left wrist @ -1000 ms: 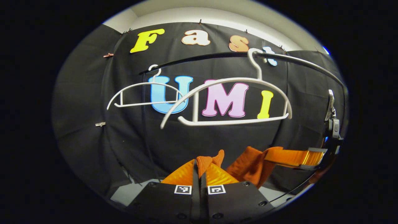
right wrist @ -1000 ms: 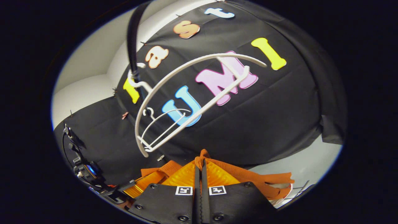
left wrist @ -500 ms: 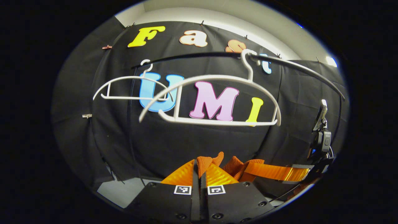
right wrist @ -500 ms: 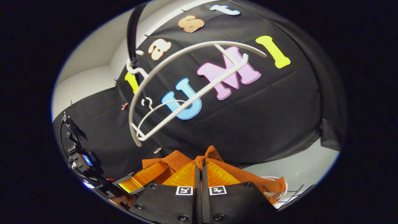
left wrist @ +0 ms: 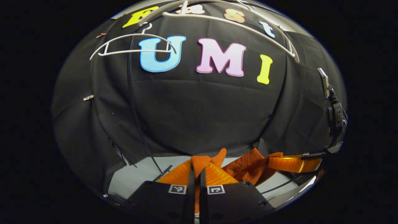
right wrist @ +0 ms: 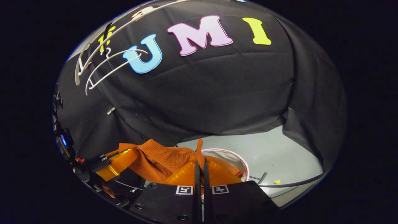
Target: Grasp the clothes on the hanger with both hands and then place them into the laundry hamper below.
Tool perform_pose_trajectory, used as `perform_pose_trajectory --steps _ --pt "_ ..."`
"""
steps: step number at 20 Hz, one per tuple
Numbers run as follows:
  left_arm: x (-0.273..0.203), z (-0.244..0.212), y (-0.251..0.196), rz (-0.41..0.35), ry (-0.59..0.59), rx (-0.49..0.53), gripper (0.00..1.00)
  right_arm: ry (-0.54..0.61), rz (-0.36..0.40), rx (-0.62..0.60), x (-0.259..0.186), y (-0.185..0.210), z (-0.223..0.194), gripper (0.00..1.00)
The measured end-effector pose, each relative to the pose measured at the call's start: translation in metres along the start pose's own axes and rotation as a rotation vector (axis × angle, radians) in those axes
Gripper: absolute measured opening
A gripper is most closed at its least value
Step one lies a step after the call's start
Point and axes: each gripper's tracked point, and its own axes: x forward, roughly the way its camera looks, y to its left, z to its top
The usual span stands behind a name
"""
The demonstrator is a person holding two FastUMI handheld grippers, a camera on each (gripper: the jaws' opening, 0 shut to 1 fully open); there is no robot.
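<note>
- Step in hand, as judged: the lift-off is done and the carry down to the hamper is under way. The orange garment (right wrist: 161, 155) is off the white hangers (left wrist: 130, 51), which hang bare high up on the rail in both views.
- Left hand-held gripper (left wrist: 196, 174): fingers narrowed to a slit, a fold of the orange cloth pinched between them and poking up past the tips.
- Right hand-held gripper (right wrist: 201, 169): the same, fingers nearly together with a tuft of the garment caught between them and rising above the tips.
- The garment spans between the two grippers. In the left gripper view it runs from the near fingers across to the other gripper at the right edge; in the right gripper view it sags in a ribbed swag toward the other gripper at lower left.
- Laundry hamper (right wrist: 241, 157): round, pale rim, open mouth, on the grey floor (right wrist: 279, 149) just beyond the right gripper's tips. Part of the garment overlaps its near rim in that view; I cannot tell whether cloth touches it.
- Pose: both grippers are held low and roughly level, pointing toward the black cloth wall, with the right one tilted toward the floor.
- Next move calls for bringing both grippers over the hamper mouth, lowering until the cloth bunches inside, then opening both together so no sleeve drapes over the rim.
</note>
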Motion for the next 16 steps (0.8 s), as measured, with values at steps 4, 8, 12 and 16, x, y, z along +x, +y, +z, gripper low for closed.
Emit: perform_pose_trajectory --steps 4,8,12,16 --pt "0.001 -0.003 -0.006 -0.012 -0.027 0.028 0.77 0.051 -0.120 -0.063 0.003 -0.022 -0.013 0.63" --pt "-0.004 0.002 -0.002 -0.014 -0.024 0.011 0.96 0.034 -0.134 -0.108 -0.005 -0.019 -0.012 0.99" --pt "-0.016 0.004 0.006 0.005 -0.025 0.013 0.96 -0.023 -0.135 -0.120 -0.021 -0.009 0.000 0.99" --pt "-0.038 0.015 0.009 0.007 -0.066 0.018 0.96 -0.114 -0.142 -0.106 -0.053 0.006 0.023 0.99"
